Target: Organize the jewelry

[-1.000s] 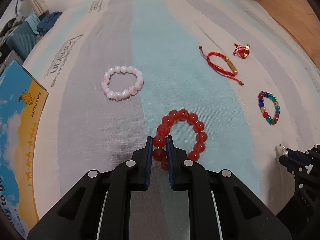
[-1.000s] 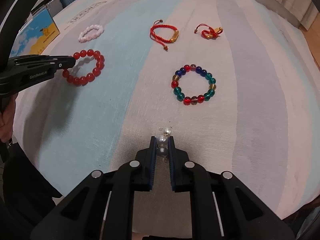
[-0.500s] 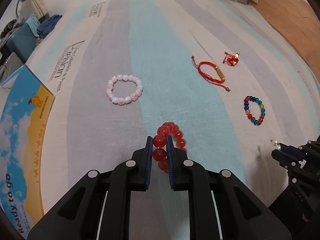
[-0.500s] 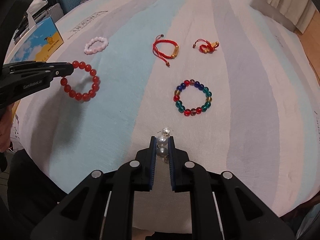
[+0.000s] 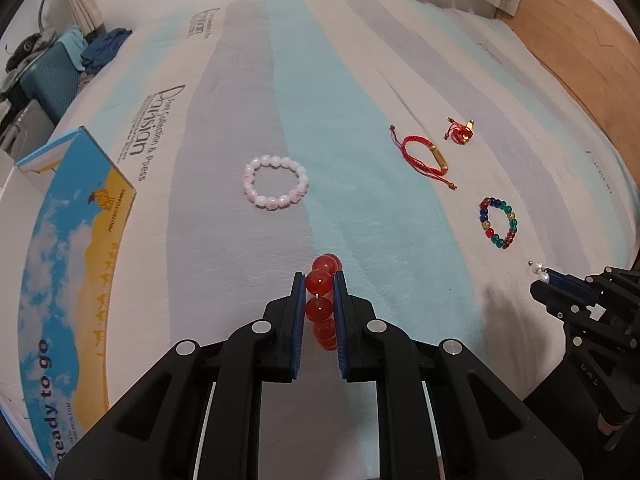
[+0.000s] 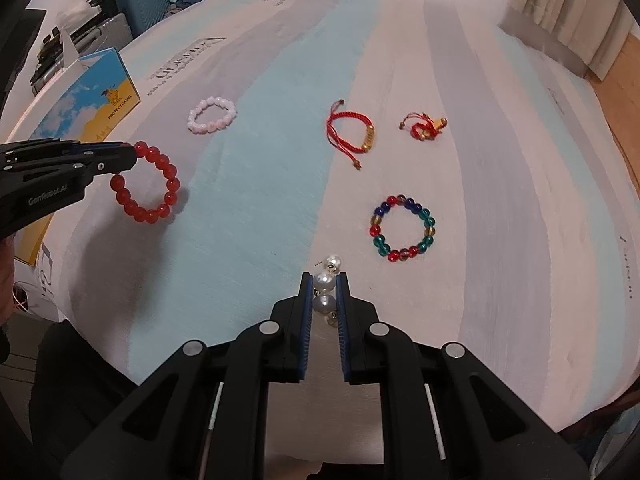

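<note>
**Two grippers lift jewelry above a striped bedspread**

While a striped bedspread in grey, pale blue and cream fills both views, everything else is placed against it. Largest after it is a blue and yellow cardboard box, which sits at the bedspread's left edge; its near end shows in the right wrist view too. A teal suitcase stands beyond the bedspread's far left corner.

At the near left of the bedspread, the left gripper is clamped on a red bead bracelet. The right wrist view shows the bracelet hanging as a loop from the fingertips, lifted off the cloth, with its shadow on the bedspread below. At the near middle of the bedspread, the right gripper pinches a pearl earring, two pearls between the blue pads and a third pearl with a wire hook poking past the tips.

Four pieces lie flat on the bedspread. A pink and white bead bracelet rests on a grey stripe, toward the box side. A multicolored bead bracelet lies near the middle, just beyond the right gripper. Farther up the bedspread sits a red cord bracelet with a gold tube charm, and beside it, toward the right edge, a smaller red cord piece with a gold charm.
</note>
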Demonstrator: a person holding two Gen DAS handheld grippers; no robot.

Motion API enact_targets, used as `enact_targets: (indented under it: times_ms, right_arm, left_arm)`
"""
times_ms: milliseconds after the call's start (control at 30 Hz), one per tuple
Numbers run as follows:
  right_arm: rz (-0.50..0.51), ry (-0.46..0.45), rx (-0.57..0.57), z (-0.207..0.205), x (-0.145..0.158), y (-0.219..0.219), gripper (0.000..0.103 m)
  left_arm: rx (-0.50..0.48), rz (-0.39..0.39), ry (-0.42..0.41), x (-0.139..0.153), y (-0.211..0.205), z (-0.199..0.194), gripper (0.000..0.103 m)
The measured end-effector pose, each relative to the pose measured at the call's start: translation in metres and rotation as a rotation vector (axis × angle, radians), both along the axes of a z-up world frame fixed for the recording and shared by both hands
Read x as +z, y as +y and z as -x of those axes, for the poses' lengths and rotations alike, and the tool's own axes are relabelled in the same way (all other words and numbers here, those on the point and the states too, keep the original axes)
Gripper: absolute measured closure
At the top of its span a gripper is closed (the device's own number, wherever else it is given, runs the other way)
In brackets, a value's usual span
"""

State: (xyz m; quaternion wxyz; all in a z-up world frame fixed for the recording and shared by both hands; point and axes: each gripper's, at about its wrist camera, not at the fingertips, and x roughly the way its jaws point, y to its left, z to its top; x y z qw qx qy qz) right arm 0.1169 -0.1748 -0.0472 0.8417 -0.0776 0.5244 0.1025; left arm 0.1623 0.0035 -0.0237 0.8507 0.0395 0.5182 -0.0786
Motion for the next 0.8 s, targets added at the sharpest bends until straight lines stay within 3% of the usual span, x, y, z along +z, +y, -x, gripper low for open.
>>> enact_targets:
  times_ms: [800]
  right_arm:
    - [-0.014,-0.053,0.065,-0.005,0.050,0.082,0.092]
  left_arm:
    - [0.047,-0.008,-0.067,0.065,0.071,0.033,0.090]
